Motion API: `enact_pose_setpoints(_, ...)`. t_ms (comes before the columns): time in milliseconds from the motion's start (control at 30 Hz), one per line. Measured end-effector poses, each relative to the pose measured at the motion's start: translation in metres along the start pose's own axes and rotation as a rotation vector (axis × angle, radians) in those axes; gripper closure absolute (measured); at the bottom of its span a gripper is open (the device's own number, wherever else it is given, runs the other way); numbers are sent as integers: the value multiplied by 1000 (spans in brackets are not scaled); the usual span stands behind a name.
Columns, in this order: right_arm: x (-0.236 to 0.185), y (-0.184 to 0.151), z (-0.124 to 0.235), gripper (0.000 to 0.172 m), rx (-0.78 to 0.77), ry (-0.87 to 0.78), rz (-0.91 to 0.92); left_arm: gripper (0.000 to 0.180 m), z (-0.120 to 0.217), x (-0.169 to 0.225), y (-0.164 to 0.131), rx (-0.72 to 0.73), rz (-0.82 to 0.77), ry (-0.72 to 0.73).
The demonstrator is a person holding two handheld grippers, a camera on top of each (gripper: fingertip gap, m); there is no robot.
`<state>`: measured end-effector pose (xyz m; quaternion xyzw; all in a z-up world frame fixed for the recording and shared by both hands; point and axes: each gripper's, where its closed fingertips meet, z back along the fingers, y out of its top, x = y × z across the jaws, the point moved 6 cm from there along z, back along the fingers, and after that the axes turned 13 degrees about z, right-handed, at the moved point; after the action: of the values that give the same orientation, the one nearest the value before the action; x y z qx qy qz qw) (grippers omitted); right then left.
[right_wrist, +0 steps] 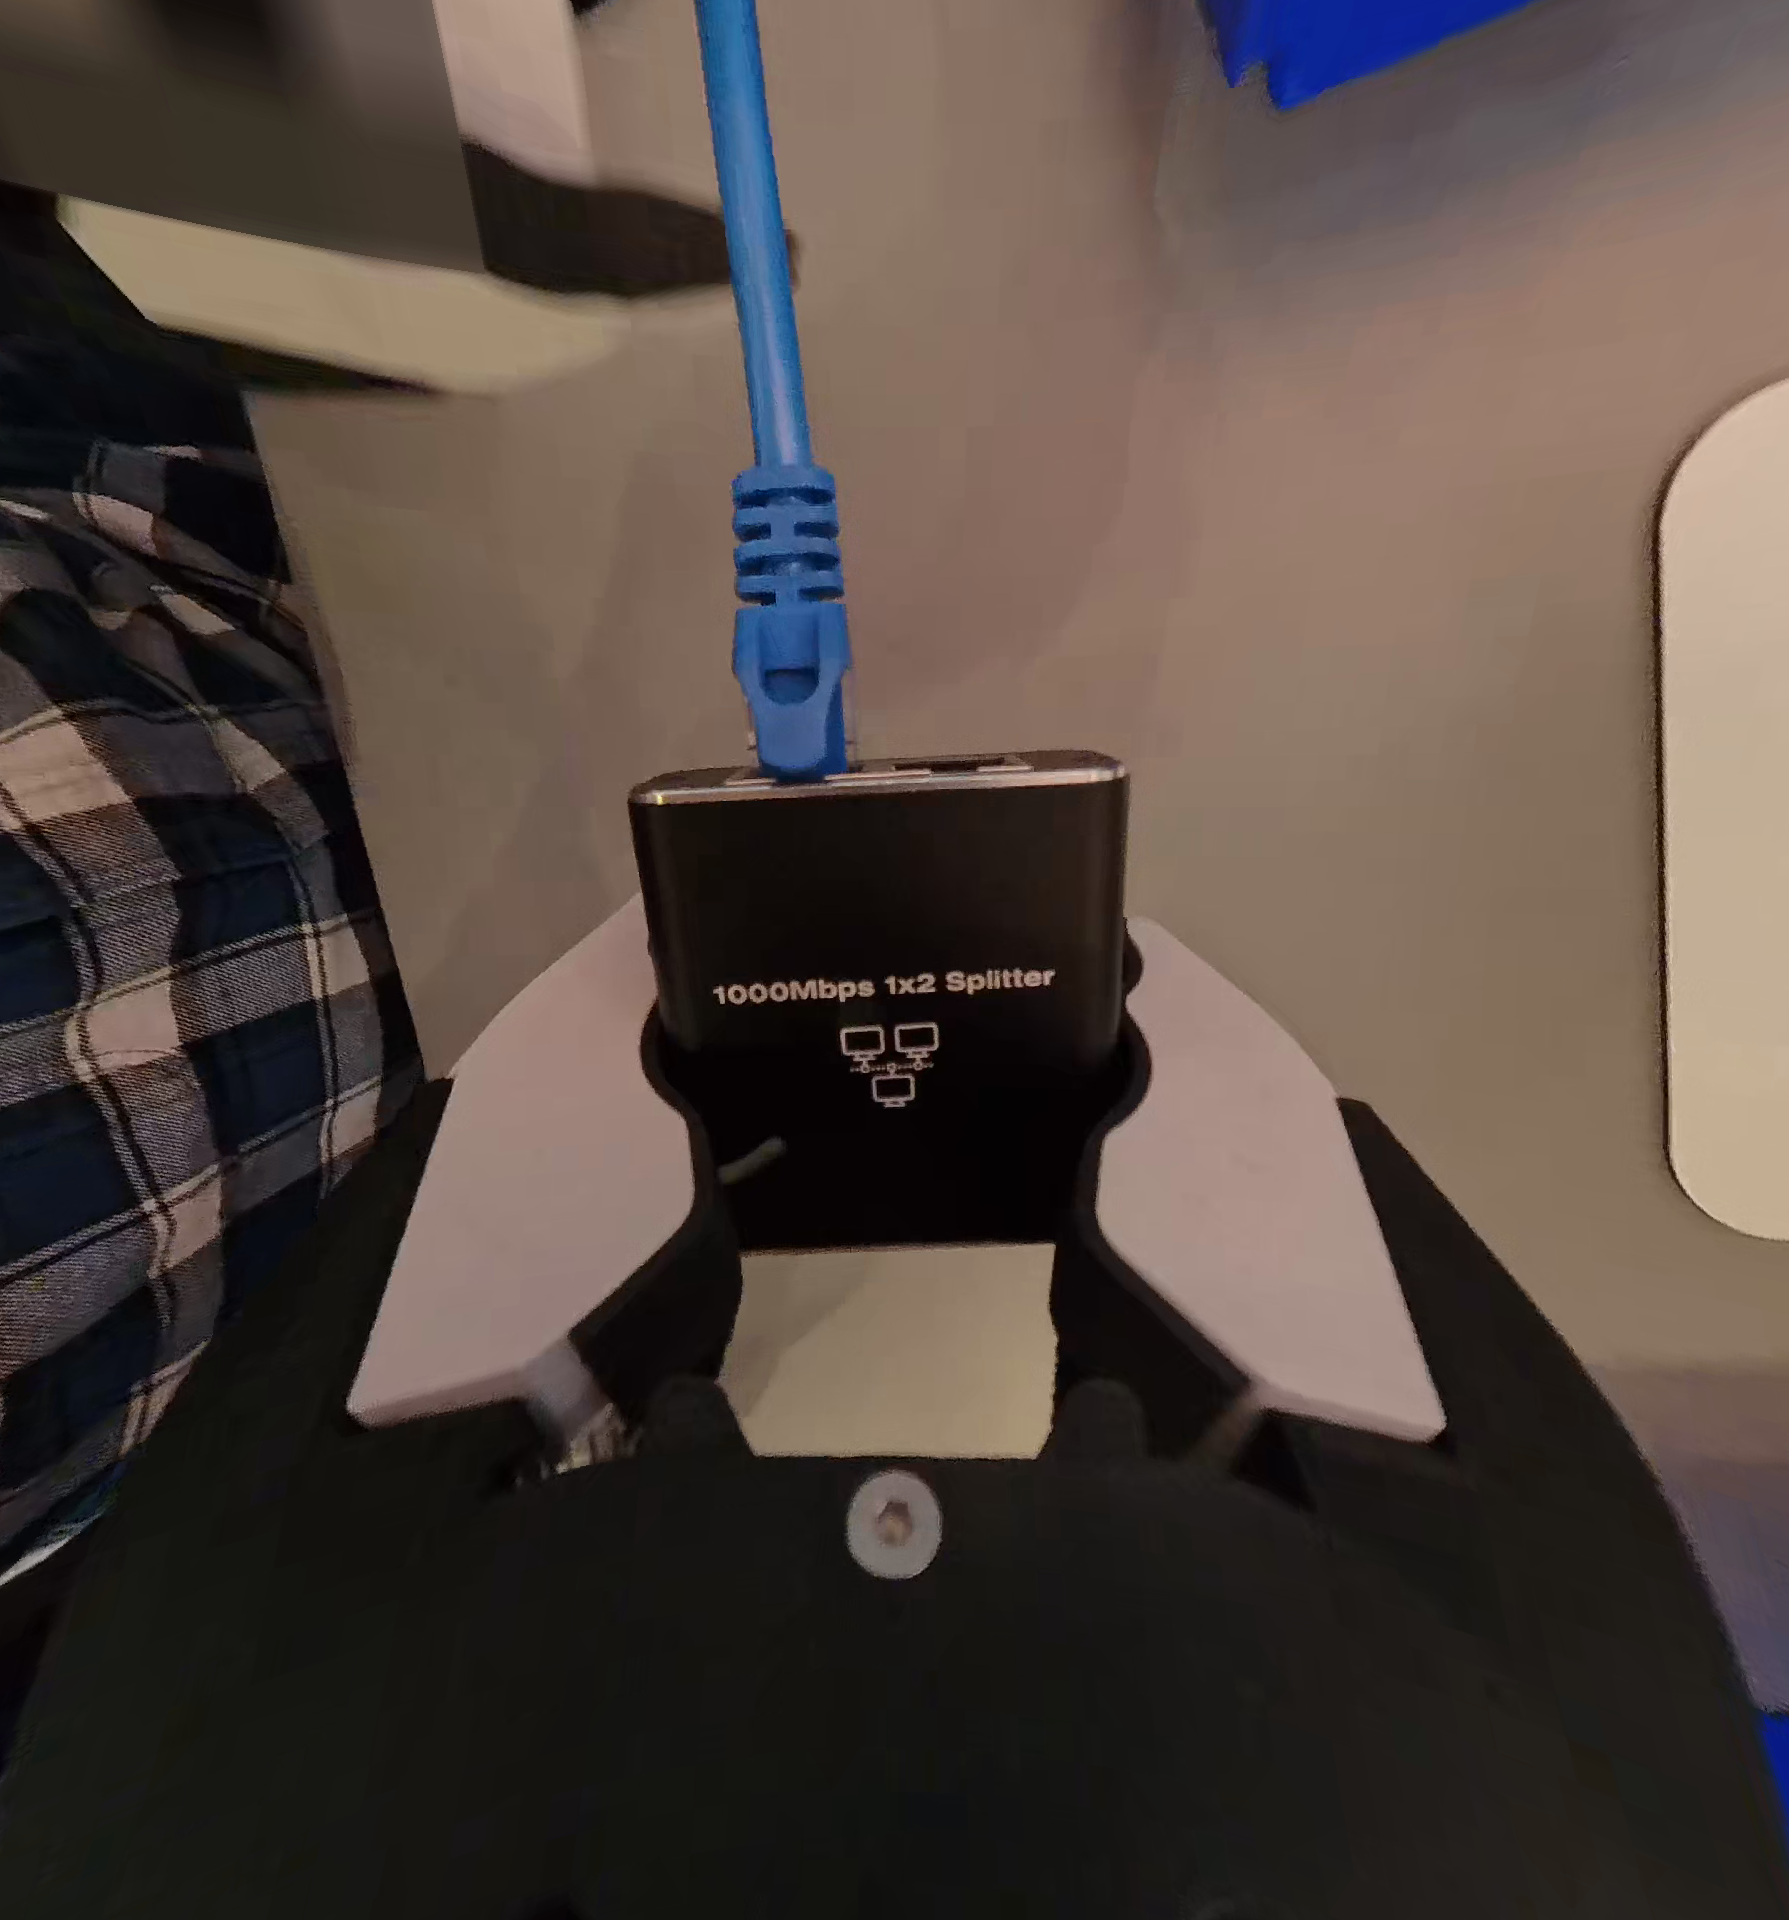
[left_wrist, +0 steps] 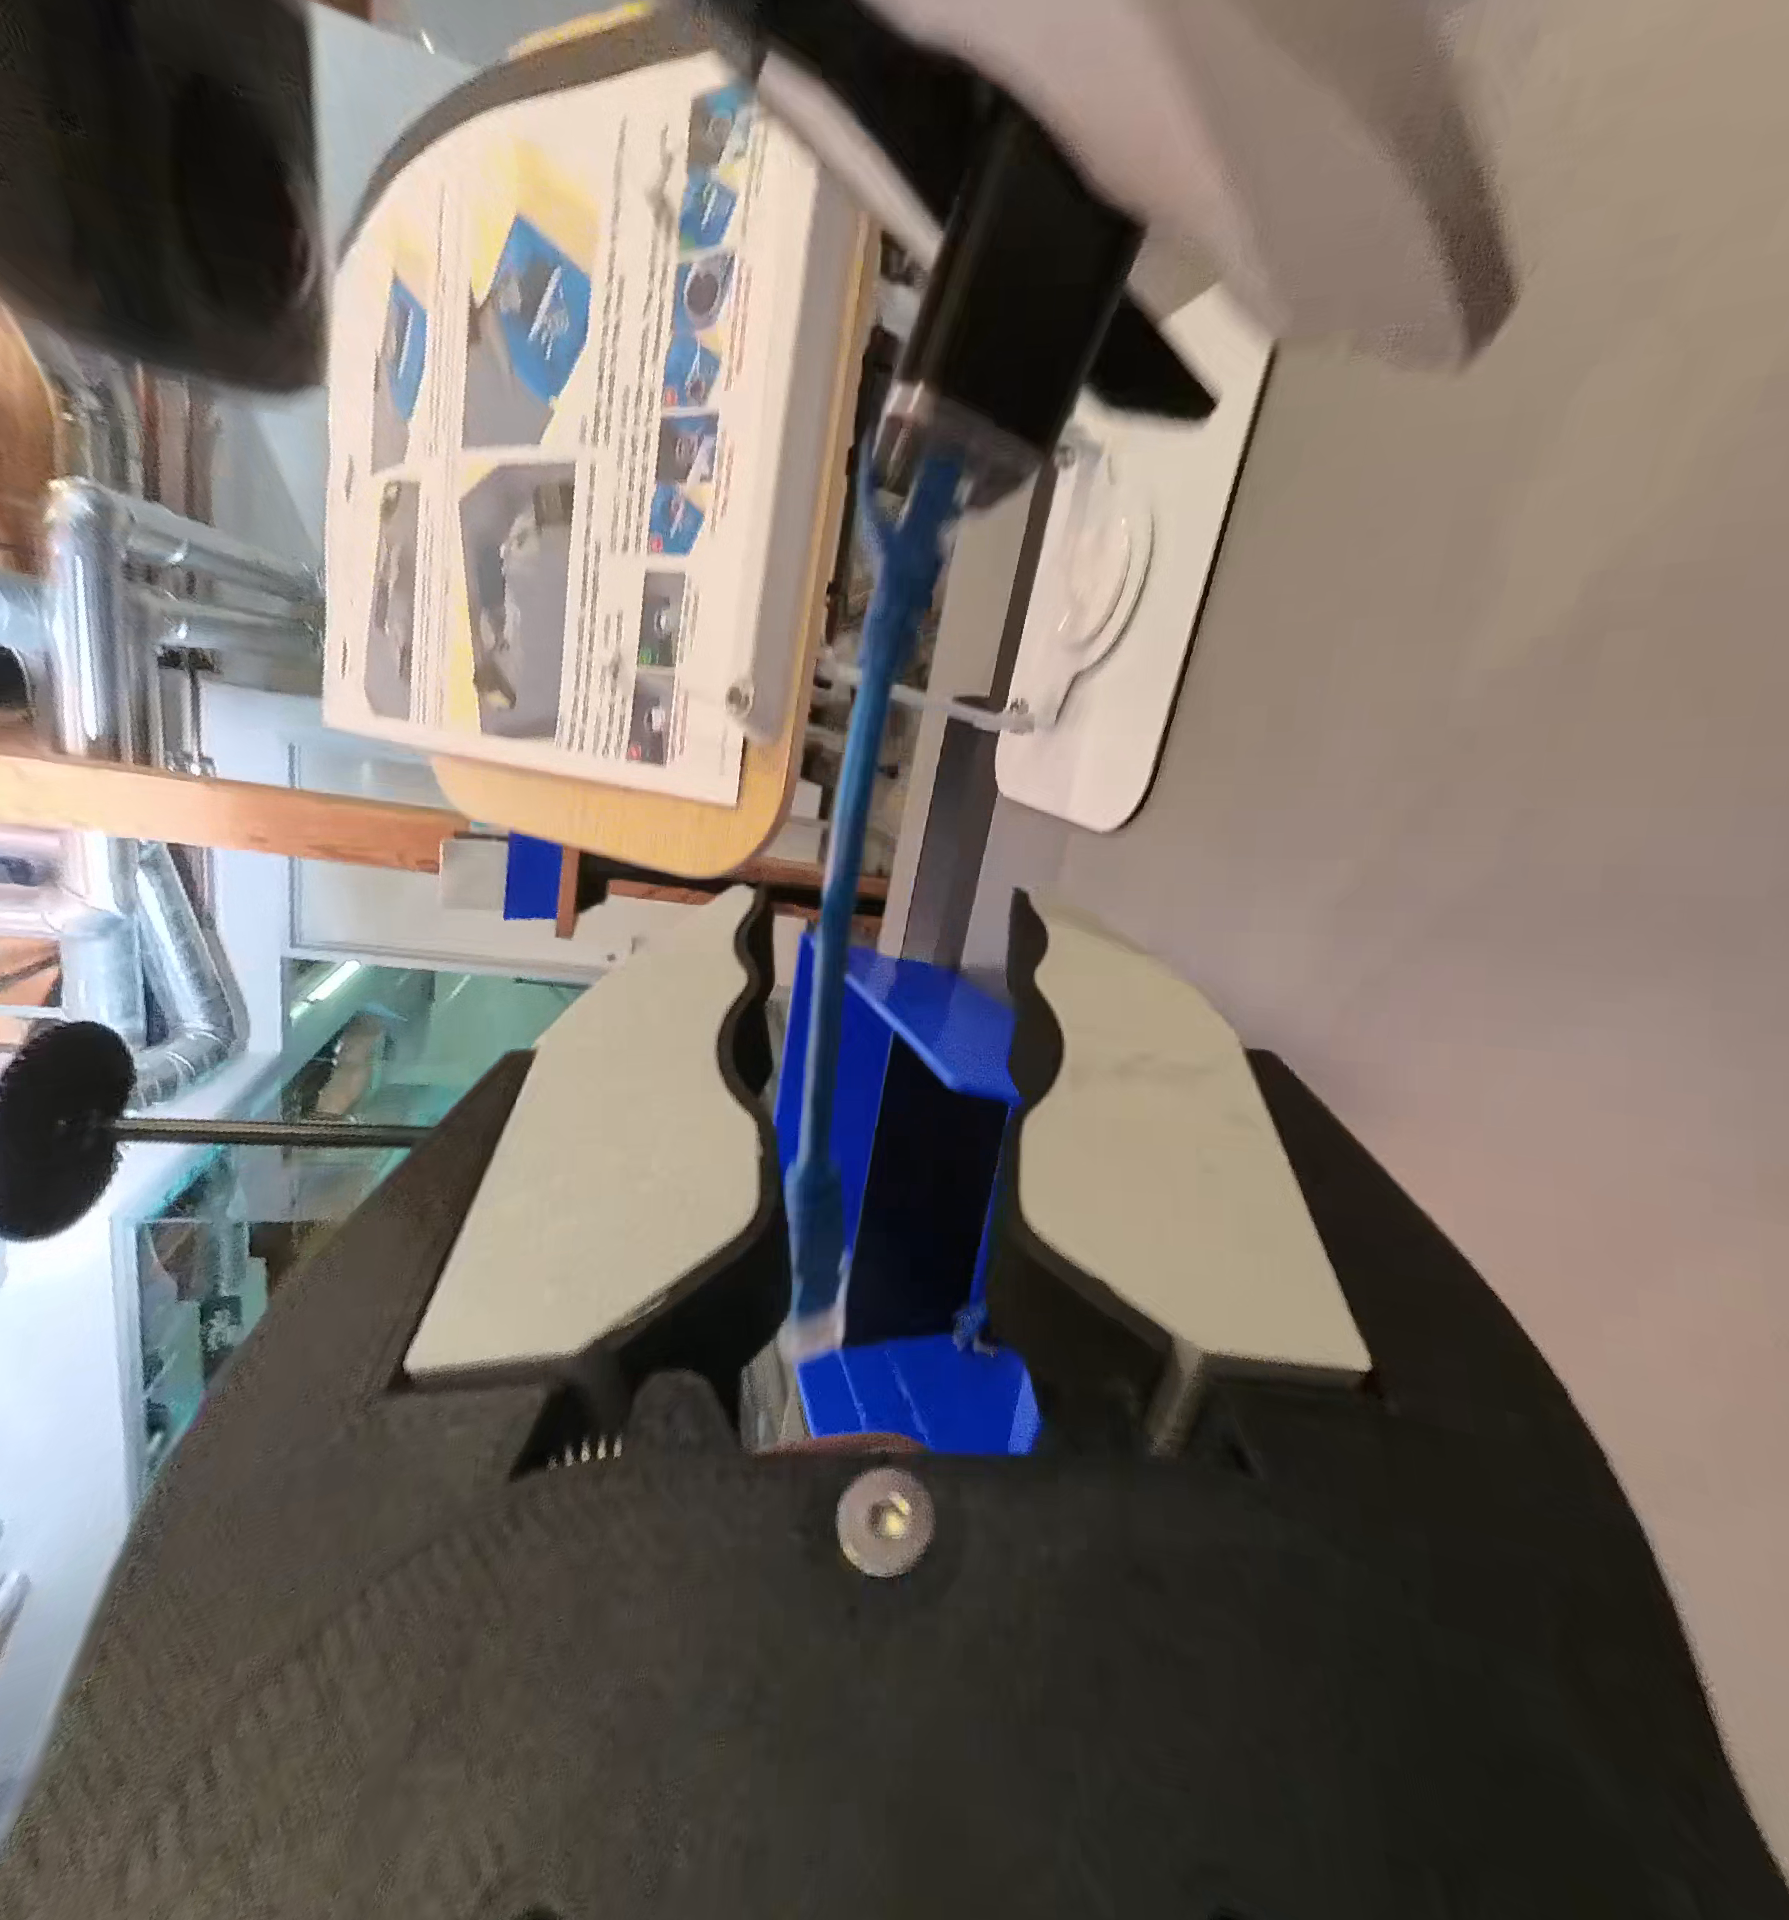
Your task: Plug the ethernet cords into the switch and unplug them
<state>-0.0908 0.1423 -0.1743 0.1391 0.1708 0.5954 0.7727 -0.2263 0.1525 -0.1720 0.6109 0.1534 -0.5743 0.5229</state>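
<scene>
The right claw (right_wrist: 890, 997) grips the black switch (right_wrist: 879, 894), blue cord (right_wrist: 765, 312) plugged in. The left claw (left_wrist: 890, 997) stands open around that cord's slack, touching nothing.

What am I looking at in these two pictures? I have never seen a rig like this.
There is no robot here. A person holds a two-finger gripper in each hand, and each gripper carries a camera looking forward along its fingers, so each picture is one gripper's own view.

In the right wrist view, the right gripper clamps a small black switch between its fingers. A blue cord is plugged into the left socket on the switch's far edge; the socket beside it is free. A checked sleeve shows at the left.

In the left wrist view, which is tilted sideways and blurred, the left gripper is open. The same cord runs between its fingers without being pinched, next to a blue holder. Farther off you see the switch held by the other gripper.
</scene>
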Motion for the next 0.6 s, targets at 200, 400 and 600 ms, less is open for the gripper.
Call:
enact_pose_setpoints(200,-6,7,-4,94,-32,40,-4,143,-12,17,33,88,-62,53)
enact_pose_setpoints(400,-9,4,-8,95,-64,75,1,152,-16,33,52,172,-118,27)
enact_pose_setpoints(600,-13,0,-7,94,-67,84,34,156,-14,40,56,210,-90,-28)
